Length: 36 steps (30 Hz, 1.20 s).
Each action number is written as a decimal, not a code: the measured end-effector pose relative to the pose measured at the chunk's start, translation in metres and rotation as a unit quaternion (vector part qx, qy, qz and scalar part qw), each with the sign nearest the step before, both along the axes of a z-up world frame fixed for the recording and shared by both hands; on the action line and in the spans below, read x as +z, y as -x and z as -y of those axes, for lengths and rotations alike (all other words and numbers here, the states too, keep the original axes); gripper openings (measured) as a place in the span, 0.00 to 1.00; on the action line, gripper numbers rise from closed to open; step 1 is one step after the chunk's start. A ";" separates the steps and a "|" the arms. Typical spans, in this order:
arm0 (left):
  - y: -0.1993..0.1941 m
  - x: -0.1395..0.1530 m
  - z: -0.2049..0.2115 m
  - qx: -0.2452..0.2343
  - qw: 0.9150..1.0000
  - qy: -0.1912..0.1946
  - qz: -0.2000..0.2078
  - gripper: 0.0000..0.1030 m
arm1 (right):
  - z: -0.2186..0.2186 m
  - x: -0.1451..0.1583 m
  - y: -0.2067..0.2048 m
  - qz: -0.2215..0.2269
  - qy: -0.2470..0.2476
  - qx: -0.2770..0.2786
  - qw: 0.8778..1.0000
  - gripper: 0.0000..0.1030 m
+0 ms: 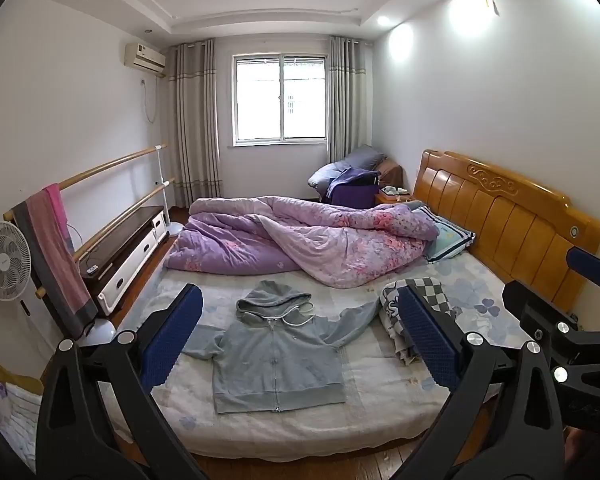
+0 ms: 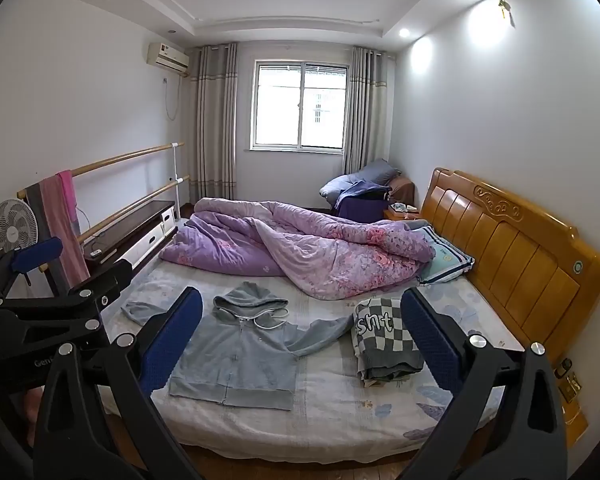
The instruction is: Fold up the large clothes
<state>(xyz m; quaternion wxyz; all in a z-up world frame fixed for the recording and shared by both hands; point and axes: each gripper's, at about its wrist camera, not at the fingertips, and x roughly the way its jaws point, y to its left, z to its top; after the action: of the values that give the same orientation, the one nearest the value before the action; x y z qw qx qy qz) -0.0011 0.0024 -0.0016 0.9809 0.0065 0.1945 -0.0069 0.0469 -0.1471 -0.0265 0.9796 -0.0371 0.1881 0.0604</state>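
Both grippers wide open, nothing between the pads. Left gripper and right gripper hang off the foot edge of the bed, pitched slightly down, neither touching cloth.

Task item: grey-blue zip hoodie lies flat on the sheet, front up, zipped, hood toward the purple quilt, hem toward the grippers. Long axis runs away from the cameras, roughly along both grippers' pointing direction. Sleeves are splayed sideways: one reaches toward the checkered folded garment, ending just beside it; the other runs out to the left, partly hidden behind the left gripper's finger in its own view.

Key relation: hoodie sits ahead and below both grippers. In the left wrist view it's almost centred between the fingers; in the right wrist view it's offset left of centre. So the left gripper looks better lined up on the body, and the right is nearer the sleeve on the checkered-garment side.

Judgement: fold not started. Likely first move is each gripper taking its own side's sleeve and folding it inward.
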 end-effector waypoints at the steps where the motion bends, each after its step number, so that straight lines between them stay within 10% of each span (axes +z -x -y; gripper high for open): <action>1: 0.000 0.000 0.000 0.000 1.000 0.000 0.000 0.95 | 0.000 0.000 0.000 0.001 -0.001 0.000 1.000 0.93; 36: -0.002 -0.004 0.003 0.000 1.000 -0.003 0.000 0.95 | 0.013 -0.001 0.003 0.004 -0.011 0.002 1.000 0.93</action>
<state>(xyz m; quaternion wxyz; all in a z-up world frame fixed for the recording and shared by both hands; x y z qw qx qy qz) 0.0014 -0.0007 -0.0054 0.9809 0.0093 0.1944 -0.0065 0.0439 -0.1597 -0.0279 0.9805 -0.0271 0.1837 0.0647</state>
